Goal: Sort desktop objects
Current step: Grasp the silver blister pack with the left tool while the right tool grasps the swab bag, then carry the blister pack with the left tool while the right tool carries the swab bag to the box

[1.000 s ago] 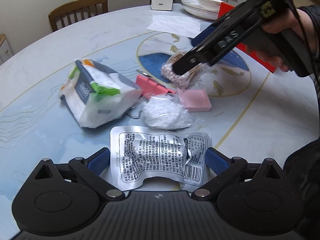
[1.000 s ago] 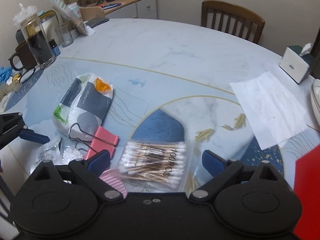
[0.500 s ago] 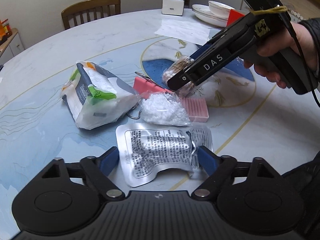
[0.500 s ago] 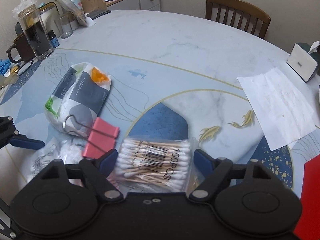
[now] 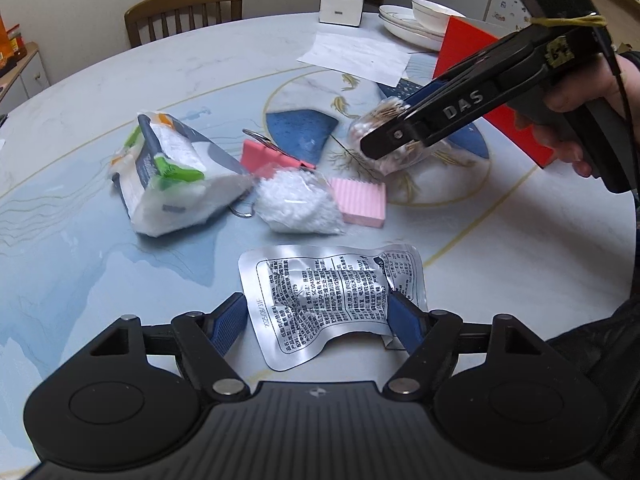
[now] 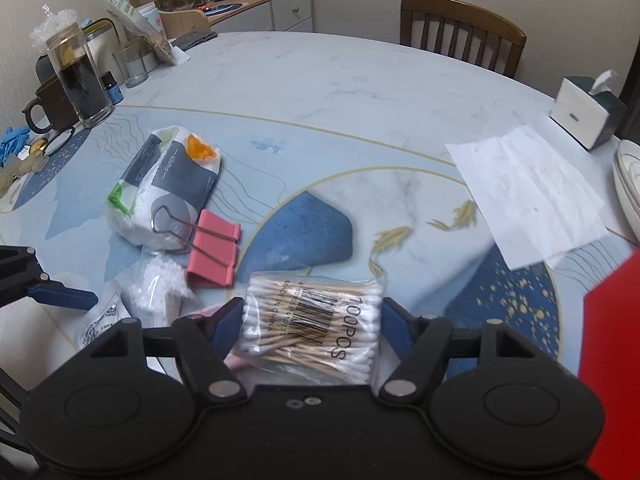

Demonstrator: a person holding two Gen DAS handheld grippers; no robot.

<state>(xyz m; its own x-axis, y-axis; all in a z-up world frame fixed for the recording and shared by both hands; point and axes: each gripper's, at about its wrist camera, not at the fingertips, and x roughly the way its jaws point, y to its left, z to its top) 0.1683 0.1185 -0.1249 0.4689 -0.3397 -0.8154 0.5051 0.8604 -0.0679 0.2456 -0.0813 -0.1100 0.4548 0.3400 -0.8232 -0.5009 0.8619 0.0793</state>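
Both hand-held grippers are busy. Nearest, the left gripper [image 5: 318, 316] has its blue pads spread to either side of the flat silver foil sachet with black print [image 5: 332, 298], which lies on the marbled blue-and-white round table [image 5: 120, 80]. The right pad touches the sachet's edge and the left pad sits just beside the other edge, so it is released, not yet clamped. To grip well, I judge it should drop low, keep the sachet centred between the pads and squeeze gently, since the thin foil is likely to buckle or slip.

Just ahead of the left gripper lie a clear bag of white granules [image 5: 298, 204] and a ribbed pink block [image 5: 362, 202], touching each other. Beyond them to the left are a soft white, grey and green tissue pack [image 5: 172, 176] and a pink binder clip with wire handles [image 6: 214, 246].

Ahead and to the right, the right gripper [image 6: 312, 330] is clenched on the clear bag of wooden cotton swabs [image 6: 316, 328] and, from the left wrist view, appears to hold it just above the table. The bag is slippery, so it should be held firmly and carried level, wide of the clip and the pink block.

Farthest off are a white paper sheet [image 6: 528, 196], a red board [image 5: 496, 92] and a white tissue box [image 6: 584, 116].
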